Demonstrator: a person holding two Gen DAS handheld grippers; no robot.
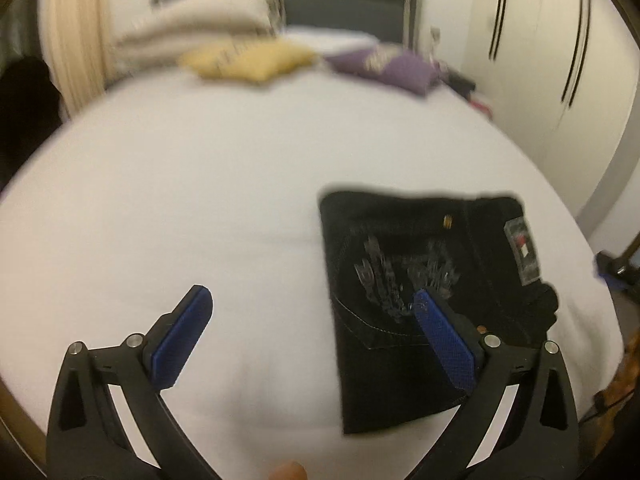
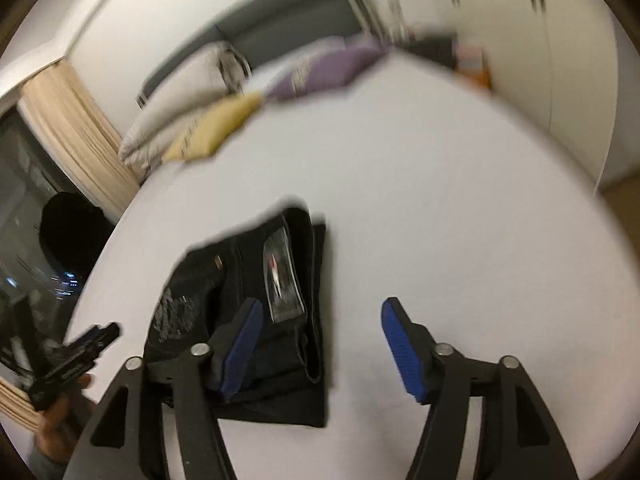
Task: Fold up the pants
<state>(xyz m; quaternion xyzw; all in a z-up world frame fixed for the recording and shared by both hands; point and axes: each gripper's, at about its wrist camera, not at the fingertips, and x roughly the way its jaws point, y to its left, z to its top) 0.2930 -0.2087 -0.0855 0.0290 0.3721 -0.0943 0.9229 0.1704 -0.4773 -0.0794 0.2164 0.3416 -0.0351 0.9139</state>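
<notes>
Left wrist view — folded pants (image 1: 420,280) under right fingertip (image 1: 436,320).

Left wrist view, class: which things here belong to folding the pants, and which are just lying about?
Part of the job:
- black pants, folded, lying on the bed
- left gripper, open
- right gripper, open

Lying about:
- yellow cushion
- purple cushion
- white pillows
- curtain

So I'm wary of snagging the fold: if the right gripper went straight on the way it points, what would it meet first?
Probably the bare white bed sheet, just right of the folded black pants. The right gripper stands open, holding nothing; blur makes depth uncertain.
</notes>
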